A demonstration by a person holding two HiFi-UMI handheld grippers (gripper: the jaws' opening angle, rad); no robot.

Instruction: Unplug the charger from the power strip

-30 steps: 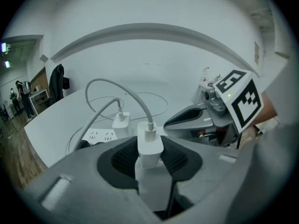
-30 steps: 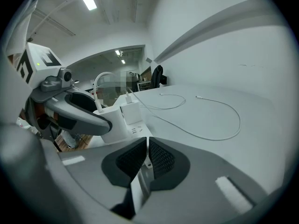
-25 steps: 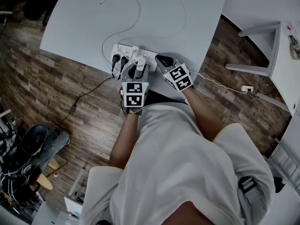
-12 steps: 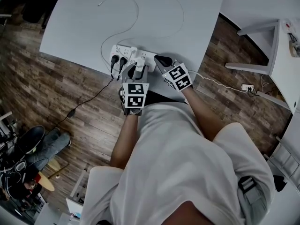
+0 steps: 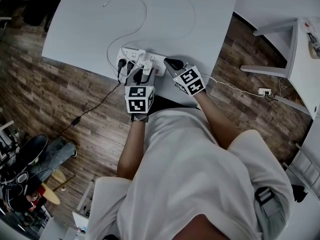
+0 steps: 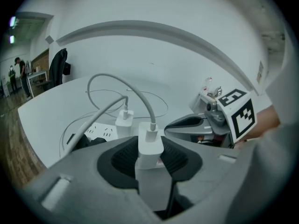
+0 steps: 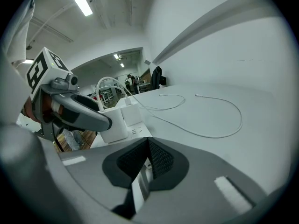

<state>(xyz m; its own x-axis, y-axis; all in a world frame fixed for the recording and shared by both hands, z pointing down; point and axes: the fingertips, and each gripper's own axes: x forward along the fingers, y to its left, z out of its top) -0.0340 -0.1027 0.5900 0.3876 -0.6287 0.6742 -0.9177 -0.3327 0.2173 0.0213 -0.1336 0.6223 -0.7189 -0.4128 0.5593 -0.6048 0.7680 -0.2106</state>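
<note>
A white power strip [image 5: 131, 56] lies near the front edge of the white table [image 5: 90, 29]. Two white chargers stand plugged in it. My left gripper [image 5: 145, 72] is shut on the nearer charger [image 6: 150, 146], its dark pads pressing both sides; a white cable [image 6: 140, 99] rises from the charger's top. The second charger [image 6: 124, 121] stands just behind it. My right gripper [image 5: 168, 63] sits at the strip's right end, its jaws closed to a narrow V with a white edge of the strip [image 7: 141, 183] between the pads. In the right gripper view the held charger [image 7: 112, 122] shows beside the left gripper's jaw.
Two black plugs [image 5: 125, 65] fill the strip's left end, and a black cord [image 5: 95, 101] drops to the wooden floor. Loose white cables [image 5: 142, 14] loop over the table behind the strip. Another socket block [image 5: 263, 93] lies on the floor at right, near a second white table [image 5: 300, 59].
</note>
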